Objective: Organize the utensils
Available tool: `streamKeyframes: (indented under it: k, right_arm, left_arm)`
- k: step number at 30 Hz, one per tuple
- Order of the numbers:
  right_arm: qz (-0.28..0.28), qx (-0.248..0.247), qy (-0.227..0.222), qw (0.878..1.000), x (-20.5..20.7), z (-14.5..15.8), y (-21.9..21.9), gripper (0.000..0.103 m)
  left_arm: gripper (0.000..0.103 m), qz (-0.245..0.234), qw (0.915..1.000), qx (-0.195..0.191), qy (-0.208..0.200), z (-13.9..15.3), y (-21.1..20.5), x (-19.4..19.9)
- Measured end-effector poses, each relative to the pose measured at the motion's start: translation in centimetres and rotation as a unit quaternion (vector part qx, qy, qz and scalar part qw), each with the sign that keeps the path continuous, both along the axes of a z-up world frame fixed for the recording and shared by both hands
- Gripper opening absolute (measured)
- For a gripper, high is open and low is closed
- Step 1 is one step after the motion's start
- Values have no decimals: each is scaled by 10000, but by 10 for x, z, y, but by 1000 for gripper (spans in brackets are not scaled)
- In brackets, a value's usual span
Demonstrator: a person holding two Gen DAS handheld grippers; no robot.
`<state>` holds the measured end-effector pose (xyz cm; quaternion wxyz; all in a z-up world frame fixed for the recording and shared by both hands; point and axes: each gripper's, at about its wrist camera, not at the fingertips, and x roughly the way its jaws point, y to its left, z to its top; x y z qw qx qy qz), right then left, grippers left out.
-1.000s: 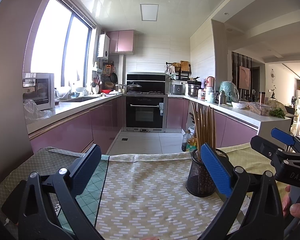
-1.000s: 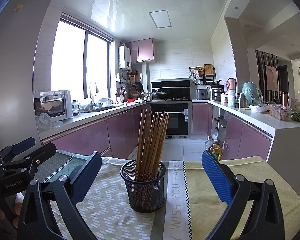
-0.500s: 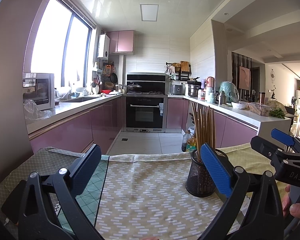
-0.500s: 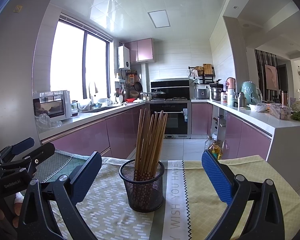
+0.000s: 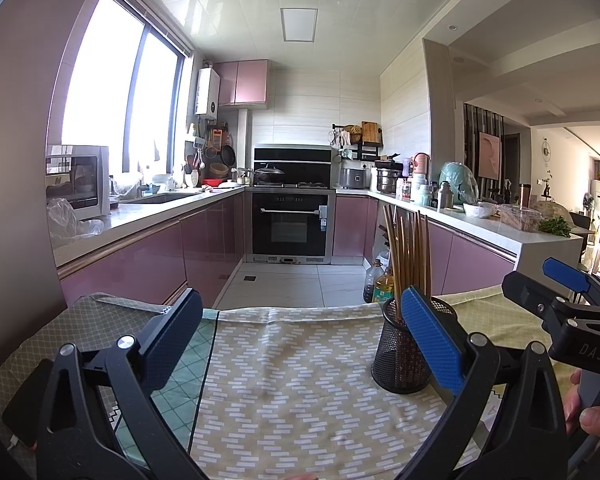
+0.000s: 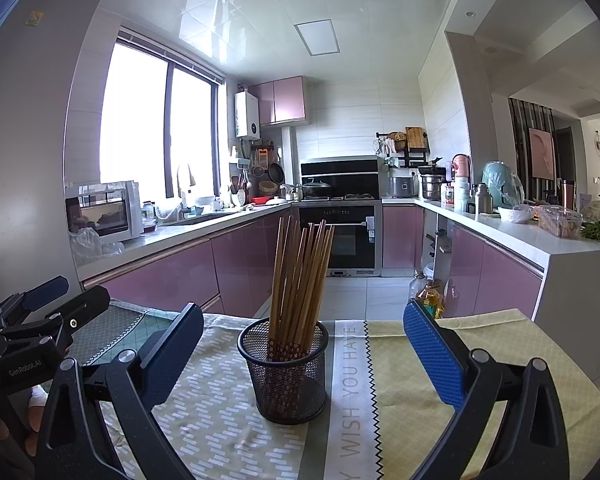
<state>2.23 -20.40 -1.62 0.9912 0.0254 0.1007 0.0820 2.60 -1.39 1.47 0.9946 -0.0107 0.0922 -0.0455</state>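
Looking into a kitchen with pink cabinet fronts [image 6: 172, 276], big window [image 6: 156, 128] glaring on the left, white counter [image 6: 188, 228] running under it with a small oven box [image 6: 104, 212] sitting at the near end. Black built-in oven [image 6: 340, 236] sitting at the far wall, more counter clutter trailing off right.

Up close, sitting on a table draped in patterned cloths: teal diamond one [image 5: 168, 364] at left, olive one with white dashes [image 5: 300, 380] in the middle, yellow-green lattice one [image 6: 480, 344] at right, with a white lettered strip [image 6: 350, 380] running between the last two.

Left gripper [image 5: 302, 340] hanging over the dashed cloth, fingers spread wide, gripping nothing. Black mesh cup [image 6: 284, 372] standing upright on the dashed cloth beside the strip, packed with brown chopsticks [image 6: 300, 272] fanning out and leaning slightly, patterned ends down inside the mesh. Right gripper [image 6: 304, 348] facing the cup, fingers likewise spread wide, cup sitting between them but not touching either pad.
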Motion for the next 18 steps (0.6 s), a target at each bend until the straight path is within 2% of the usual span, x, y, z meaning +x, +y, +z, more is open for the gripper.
streamKeyframes:
  k: [18]
  right_arm:
    - [2,11,-10,10000,-1,-1,-1,97]
  left_arm:
    - [98,2,10000,-5,1,0,-1,1]
